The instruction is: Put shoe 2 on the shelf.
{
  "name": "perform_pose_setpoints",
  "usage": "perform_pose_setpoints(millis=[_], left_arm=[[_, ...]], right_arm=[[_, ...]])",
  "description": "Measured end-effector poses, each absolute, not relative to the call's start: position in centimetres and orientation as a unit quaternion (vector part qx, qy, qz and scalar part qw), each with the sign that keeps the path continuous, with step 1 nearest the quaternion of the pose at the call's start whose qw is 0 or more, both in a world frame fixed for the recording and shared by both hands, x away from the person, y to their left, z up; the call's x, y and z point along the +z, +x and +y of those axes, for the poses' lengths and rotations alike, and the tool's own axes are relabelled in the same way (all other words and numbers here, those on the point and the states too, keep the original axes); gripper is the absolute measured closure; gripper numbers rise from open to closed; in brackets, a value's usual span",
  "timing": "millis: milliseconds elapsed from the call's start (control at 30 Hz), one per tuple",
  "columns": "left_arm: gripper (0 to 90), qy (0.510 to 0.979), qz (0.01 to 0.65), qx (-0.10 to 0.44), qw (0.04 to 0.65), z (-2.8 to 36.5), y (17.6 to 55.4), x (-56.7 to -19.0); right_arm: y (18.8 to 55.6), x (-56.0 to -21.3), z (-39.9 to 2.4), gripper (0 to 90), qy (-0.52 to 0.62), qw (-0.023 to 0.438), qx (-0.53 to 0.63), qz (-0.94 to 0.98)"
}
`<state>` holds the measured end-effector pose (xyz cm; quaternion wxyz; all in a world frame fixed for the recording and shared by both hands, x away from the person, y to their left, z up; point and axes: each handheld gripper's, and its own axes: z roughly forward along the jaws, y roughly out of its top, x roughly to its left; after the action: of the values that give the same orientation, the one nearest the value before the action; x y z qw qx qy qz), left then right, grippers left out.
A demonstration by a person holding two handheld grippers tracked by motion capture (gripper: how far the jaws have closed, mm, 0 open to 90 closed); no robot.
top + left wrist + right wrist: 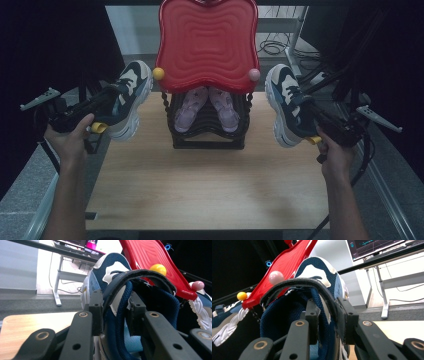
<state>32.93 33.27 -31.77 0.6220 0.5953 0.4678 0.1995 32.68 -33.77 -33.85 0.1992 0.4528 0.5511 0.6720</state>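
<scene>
Each tool is clamped on a sneaker's padded heel collar: the left tool (92, 107) holds the left sneaker (131, 95) and the right tool (320, 122) the right sneaker (286, 102), both in the air beside the red-lidded rack (207, 42). The collar looks soft and squashy — a firmer hold likely needs deeper bite. The shoes seem light. Below is a wooden table (210, 185); desk legs and cables stand behind.

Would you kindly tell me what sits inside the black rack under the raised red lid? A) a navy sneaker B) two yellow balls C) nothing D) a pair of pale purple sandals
D: a pair of pale purple sandals sits in the black rack under the raised red lid.
</scene>
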Motion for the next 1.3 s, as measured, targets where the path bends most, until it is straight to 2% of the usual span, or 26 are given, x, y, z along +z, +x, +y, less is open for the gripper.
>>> perform_pose_setpoints(millis=[1300], left_arm=[[70.7, 0.581, 0.448, 0.228, 0.64, 31.7, 34.5, -25.9]], right_arm=[[35.3, -26.4, -31.6, 72.2, 0.425, 0.206, 0.693, 0.544]])
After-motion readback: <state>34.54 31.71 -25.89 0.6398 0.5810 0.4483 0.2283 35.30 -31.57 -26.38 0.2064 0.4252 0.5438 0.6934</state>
